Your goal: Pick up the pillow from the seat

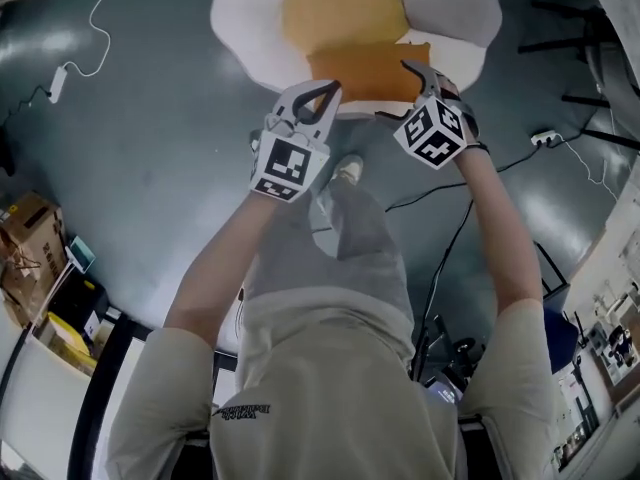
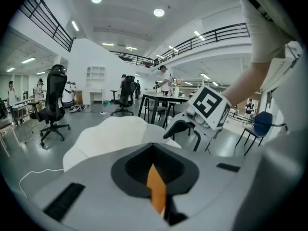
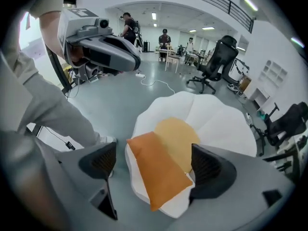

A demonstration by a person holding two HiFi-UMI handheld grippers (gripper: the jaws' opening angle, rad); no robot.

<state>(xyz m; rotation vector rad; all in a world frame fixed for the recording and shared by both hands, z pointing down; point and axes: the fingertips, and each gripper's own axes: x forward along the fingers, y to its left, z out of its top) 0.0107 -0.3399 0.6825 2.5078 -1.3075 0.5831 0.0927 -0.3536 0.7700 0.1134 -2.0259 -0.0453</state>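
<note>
An orange pillow point(image 1: 365, 70) lies flat on the near edge of a white, egg-shaped seat point(image 1: 250, 18) with a round yellow middle point(image 1: 340, 8). My right gripper point(image 1: 420, 80) hovers over the pillow's right end, open. In the right gripper view, the pillow point(image 3: 159, 172) shows below, between the wide jaws of that gripper point(image 3: 154, 165), and the pads do not touch it. My left gripper point(image 1: 325, 93) hangs over the pillow's left end with its jaws together. A sliver of the pillow point(image 2: 156, 189) shows through the left gripper's point(image 2: 155, 177) narrow slit.
The seat stands on a grey floor. A white cable point(image 1: 100, 28) runs at the far left, cardboard boxes point(image 1: 30, 228) stand at the left, and a power strip point(image 1: 545, 138) lies at the right. Office chairs point(image 2: 53, 105) and tables point(image 2: 163, 102) stand farther off.
</note>
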